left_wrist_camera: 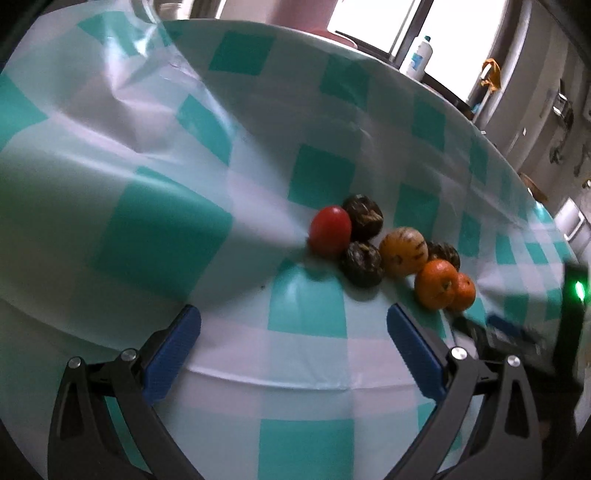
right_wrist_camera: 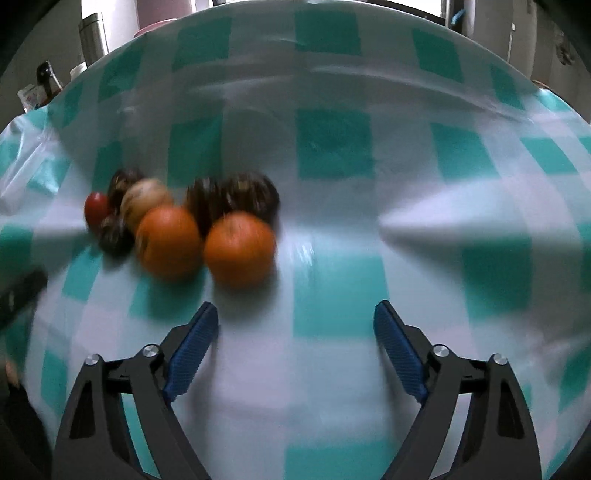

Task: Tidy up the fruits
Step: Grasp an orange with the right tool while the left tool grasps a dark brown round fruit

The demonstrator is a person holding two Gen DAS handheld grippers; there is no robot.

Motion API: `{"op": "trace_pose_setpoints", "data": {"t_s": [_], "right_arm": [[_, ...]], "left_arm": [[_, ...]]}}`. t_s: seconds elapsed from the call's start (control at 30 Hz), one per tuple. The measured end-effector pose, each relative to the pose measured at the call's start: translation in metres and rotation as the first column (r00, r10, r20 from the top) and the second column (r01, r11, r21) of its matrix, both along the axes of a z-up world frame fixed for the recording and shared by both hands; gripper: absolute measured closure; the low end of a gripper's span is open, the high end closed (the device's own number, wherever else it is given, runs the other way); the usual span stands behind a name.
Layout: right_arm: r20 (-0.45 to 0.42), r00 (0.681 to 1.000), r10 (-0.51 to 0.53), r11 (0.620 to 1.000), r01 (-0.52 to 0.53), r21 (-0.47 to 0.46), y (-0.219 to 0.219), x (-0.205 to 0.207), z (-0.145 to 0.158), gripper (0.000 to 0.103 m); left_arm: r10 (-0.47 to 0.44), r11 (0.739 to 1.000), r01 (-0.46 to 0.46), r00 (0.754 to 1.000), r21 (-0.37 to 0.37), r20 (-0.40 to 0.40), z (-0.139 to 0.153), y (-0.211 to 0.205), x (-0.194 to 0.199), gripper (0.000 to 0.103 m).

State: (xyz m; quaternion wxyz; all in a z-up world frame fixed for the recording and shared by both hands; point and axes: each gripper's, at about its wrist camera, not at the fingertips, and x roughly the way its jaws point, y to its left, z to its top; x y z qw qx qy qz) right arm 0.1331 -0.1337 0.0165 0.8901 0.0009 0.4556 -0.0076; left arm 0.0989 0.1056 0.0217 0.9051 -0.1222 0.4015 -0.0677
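A cluster of fruits lies on a teal-and-white checked tablecloth. In the left wrist view it holds a red tomato, dark ridged fruits, a yellow-orange streaked fruit and two oranges. My left gripper is open and empty, just short of the cluster. In the right wrist view two oranges lie nearest, with dark fruits, the pale fruit and the tomato behind. My right gripper is open with nothing between its fingers, to the right of the oranges.
The cloth is creased and bulges at the left in the left wrist view. Past the table's far edge stand a white bottle by a bright window and a metal canister. The other gripper shows at the right.
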Motion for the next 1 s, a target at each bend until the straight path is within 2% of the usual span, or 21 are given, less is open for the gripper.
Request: {"op": "trace_pose_setpoints", "data": {"t_s": [0.13, 0.2, 0.27, 0.33, 0.4, 0.47, 0.53, 0.7, 0.83, 1.0], "right_arm": [[0.014, 0.999, 0.031, 0.999, -0.031, -0.026, 0.014, 0.017, 0.001, 0.038], [0.017, 0.999, 0.036, 0.999, -0.036, -0.016, 0.014, 0.018, 0.002, 0.04], [0.033, 0.999, 0.038, 0.999, -0.038, 0.011, 0.011, 0.015, 0.005, 0.061], [0.046, 0.999, 0.016, 0.997, -0.019, 0.074, 0.003, 0.013, 0.008, 0.061], [0.066, 0.998, -0.025, 0.988, 0.015, 0.153, -0.011, 0.008, 0.01, 0.061], [0.074, 0.993, -0.094, 0.96, 0.071, 0.27, -0.034, 0.005, 0.01, 0.061], [0.076, 0.989, -0.126, 0.934, 0.093, 0.346, -0.047, 0.004, 0.008, 0.061], [0.076, 0.991, -0.107, 0.931, 0.073, 0.358, -0.045, 0.006, 0.01, 0.061], [0.078, 0.992, -0.101, 0.926, 0.065, 0.372, -0.048, 0.008, 0.006, 0.061], [0.079, 0.993, -0.083, 0.926, 0.048, 0.374, -0.056, 0.006, 0.003, 0.061]], "left_arm": [[-0.026, 0.999, 0.025, 1.0, 0.034, 0.012, 0.0, -0.009, -0.001, 0.002], [-0.034, 0.998, 0.033, 0.999, 0.044, 0.015, 0.0, -0.012, 0.0, 0.002], [-0.042, 0.998, 0.041, 0.999, 0.056, 0.02, 0.0, -0.015, -0.002, 0.002], [-0.057, 0.996, 0.055, 0.998, 0.069, 0.03, 0.0, -0.019, -0.004, 0.002], [-0.083, 0.994, 0.08, 0.996, 0.079, 0.036, 0.0, -0.024, -0.005, 0.011], [-0.123, 0.99, 0.122, 0.992, 0.069, 0.008, -0.003, -0.031, -0.002, 0.029], [-0.151, 0.986, 0.153, 0.988, 0.066, -0.032, -0.008, -0.041, 0.005, 0.039], [-0.147, 0.983, 0.151, 0.988, 0.104, -0.048, -0.01, -0.06, 0.025, 0.04], [-0.118, 0.972, 0.129, 0.991, 0.198, -0.065, -0.012, -0.081, 0.043, 0.04], [-0.078, 0.957, 0.097, 0.994, 0.272, -0.079, -0.014, -0.098, 0.065, 0.039]]}}
